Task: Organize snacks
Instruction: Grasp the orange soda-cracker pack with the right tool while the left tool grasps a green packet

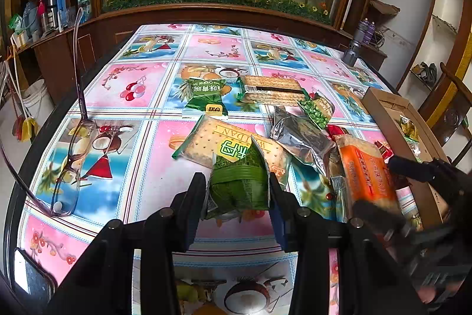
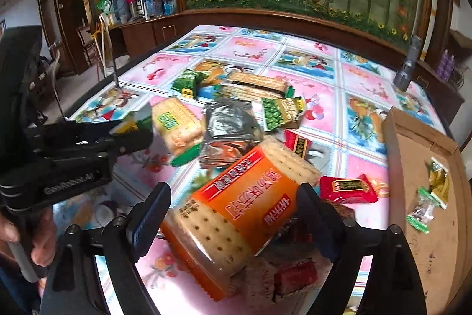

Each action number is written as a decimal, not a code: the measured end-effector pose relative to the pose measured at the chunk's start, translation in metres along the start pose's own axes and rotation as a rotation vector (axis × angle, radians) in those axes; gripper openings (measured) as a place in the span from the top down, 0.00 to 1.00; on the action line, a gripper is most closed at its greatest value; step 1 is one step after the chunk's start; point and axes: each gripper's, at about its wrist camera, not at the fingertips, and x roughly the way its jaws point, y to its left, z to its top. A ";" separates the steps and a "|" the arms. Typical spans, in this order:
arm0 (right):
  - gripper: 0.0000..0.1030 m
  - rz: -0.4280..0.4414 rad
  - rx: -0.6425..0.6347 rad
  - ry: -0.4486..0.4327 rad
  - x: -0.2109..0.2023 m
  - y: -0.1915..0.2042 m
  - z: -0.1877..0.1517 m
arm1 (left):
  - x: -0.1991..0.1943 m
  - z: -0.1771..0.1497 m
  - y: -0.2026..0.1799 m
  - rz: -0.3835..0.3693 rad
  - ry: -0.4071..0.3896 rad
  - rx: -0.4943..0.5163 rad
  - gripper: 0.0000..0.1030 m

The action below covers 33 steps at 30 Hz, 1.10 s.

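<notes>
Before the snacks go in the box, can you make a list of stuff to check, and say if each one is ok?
1. Left tool has the green snack packet between its fingers: ok.
2. Right tool has the orange cracker pack between its fingers: ok.
3. Cracker pack held level: not ok, it sits tilted.
4. Cardboard box is open with bare floor inside: ok.
5. Small sweets in the box leave room: ok.
6. Glasses on the table lie away from the snacks: ok.
</notes>
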 end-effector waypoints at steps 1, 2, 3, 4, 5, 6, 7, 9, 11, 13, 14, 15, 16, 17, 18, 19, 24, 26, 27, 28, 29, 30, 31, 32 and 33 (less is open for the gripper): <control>0.18 -0.002 0.029 0.007 -0.001 -0.007 0.001 | 0.000 0.000 0.001 -0.001 0.001 -0.003 0.61; 0.22 0.007 0.064 0.023 -0.003 -0.020 0.001 | 0.000 0.000 0.002 -0.002 0.003 -0.006 0.61; 0.23 0.009 0.077 0.035 -0.004 -0.022 0.002 | 0.000 0.000 0.002 -0.005 0.005 -0.008 0.61; 0.23 -0.004 0.080 0.054 -0.002 -0.027 0.003 | 0.001 0.000 0.002 -0.007 0.007 -0.008 0.61; 0.24 -0.038 0.078 0.066 0.000 -0.032 0.003 | 0.001 0.000 0.001 -0.007 0.007 -0.007 0.61; 0.25 -0.082 0.078 0.076 0.002 -0.034 0.002 | 0.000 0.000 0.001 -0.009 0.004 -0.002 0.61; 0.25 -0.104 0.079 0.085 0.005 -0.036 0.002 | -0.002 0.000 -0.001 -0.011 0.001 0.002 0.61; 0.25 -0.064 0.096 0.116 0.013 -0.041 0.000 | -0.002 0.000 -0.002 -0.013 -0.003 0.006 0.61; 0.29 -0.044 0.098 0.115 0.014 -0.039 -0.001 | -0.003 -0.001 -0.004 -0.015 -0.003 0.013 0.61; 0.44 -0.064 0.075 0.101 0.010 -0.034 -0.001 | -0.003 -0.001 -0.005 -0.011 -0.005 0.017 0.61; 0.44 -0.050 0.083 0.101 0.009 -0.035 -0.001 | -0.003 -0.001 -0.006 -0.012 -0.006 0.019 0.61; 0.44 -0.028 0.096 0.098 0.008 -0.036 -0.001 | -0.003 -0.001 -0.006 -0.015 -0.008 0.018 0.61; 0.44 -0.006 0.109 0.096 0.008 -0.037 0.000 | -0.004 -0.001 -0.007 -0.017 -0.011 0.018 0.61; 0.44 0.013 0.117 0.082 0.005 -0.038 0.000 | -0.005 -0.002 -0.008 -0.017 -0.016 0.021 0.61; 0.44 0.036 0.119 0.054 0.001 -0.037 0.001 | -0.007 -0.002 -0.009 -0.012 -0.025 0.028 0.61; 0.44 0.053 0.114 0.021 -0.004 -0.034 0.004 | -0.007 -0.002 -0.010 -0.009 -0.032 0.033 0.61; 0.44 0.114 0.075 -0.107 -0.027 -0.020 0.008 | -0.010 -0.002 -0.014 0.027 -0.059 0.051 0.61; 0.44 0.127 0.072 -0.120 -0.029 -0.018 0.009 | -0.011 -0.002 -0.016 0.051 -0.075 0.062 0.61; 0.44 0.127 0.074 -0.121 -0.028 -0.019 0.009 | -0.013 -0.002 -0.018 0.071 -0.089 0.072 0.61; 0.44 0.126 0.076 -0.119 -0.027 -0.019 0.010 | -0.013 -0.003 -0.019 0.082 -0.096 0.078 0.61; 0.44 0.128 0.078 -0.116 -0.026 -0.019 0.010 | -0.014 -0.003 -0.020 0.095 -0.104 0.087 0.61; 0.44 0.128 0.083 -0.114 -0.025 -0.020 0.010 | -0.014 -0.003 -0.022 0.104 -0.110 0.097 0.61; 0.44 0.130 0.087 -0.112 -0.024 -0.021 0.010 | -0.014 -0.003 -0.023 0.111 -0.111 0.104 0.61; 0.44 0.133 0.088 -0.109 -0.023 -0.021 0.010 | -0.013 -0.004 -0.025 0.127 -0.115 0.115 0.61; 0.44 0.135 0.089 -0.107 -0.023 -0.021 0.010 | -0.013 -0.004 -0.026 0.137 -0.117 0.122 0.61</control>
